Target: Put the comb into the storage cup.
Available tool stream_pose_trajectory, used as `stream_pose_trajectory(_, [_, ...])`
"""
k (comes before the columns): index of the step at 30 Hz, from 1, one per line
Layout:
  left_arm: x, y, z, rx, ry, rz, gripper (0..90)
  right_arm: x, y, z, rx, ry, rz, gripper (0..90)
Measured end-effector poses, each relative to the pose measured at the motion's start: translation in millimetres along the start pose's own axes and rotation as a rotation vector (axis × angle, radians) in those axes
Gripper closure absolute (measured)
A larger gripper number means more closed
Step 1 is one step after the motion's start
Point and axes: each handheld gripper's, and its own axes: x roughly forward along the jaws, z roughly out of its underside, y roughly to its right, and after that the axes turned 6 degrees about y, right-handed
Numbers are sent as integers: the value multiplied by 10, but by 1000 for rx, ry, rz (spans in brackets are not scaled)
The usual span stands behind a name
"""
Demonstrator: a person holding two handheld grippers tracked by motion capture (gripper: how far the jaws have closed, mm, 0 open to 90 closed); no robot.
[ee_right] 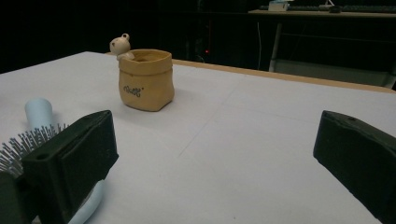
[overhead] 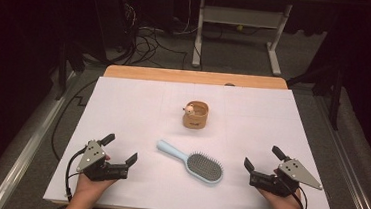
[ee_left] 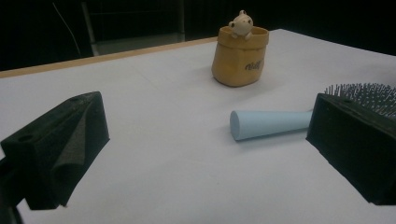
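Wooden table (overhead: 195,77), top covered by white sheet (overhead: 123,109). Tan pot (overhead: 195,116) stands toward far edge, centre; light-blue hairbrush (overhead: 191,161) lies nearer front edge.

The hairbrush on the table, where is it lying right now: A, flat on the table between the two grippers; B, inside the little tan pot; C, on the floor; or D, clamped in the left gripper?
A: the hairbrush lies flat on the white table, between the open left gripper and open right gripper, touched by neither.
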Motion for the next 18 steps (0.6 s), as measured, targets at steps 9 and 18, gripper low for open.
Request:
stream_pose_trajectory(9, [15,4,-7,-4,10,8,2,-11,2,1,-1,0,0,2])
stream_pose_trajectory(18, [5,-14,-8,-22,18,11,2,-17,17,-16,-4,0,1,2])
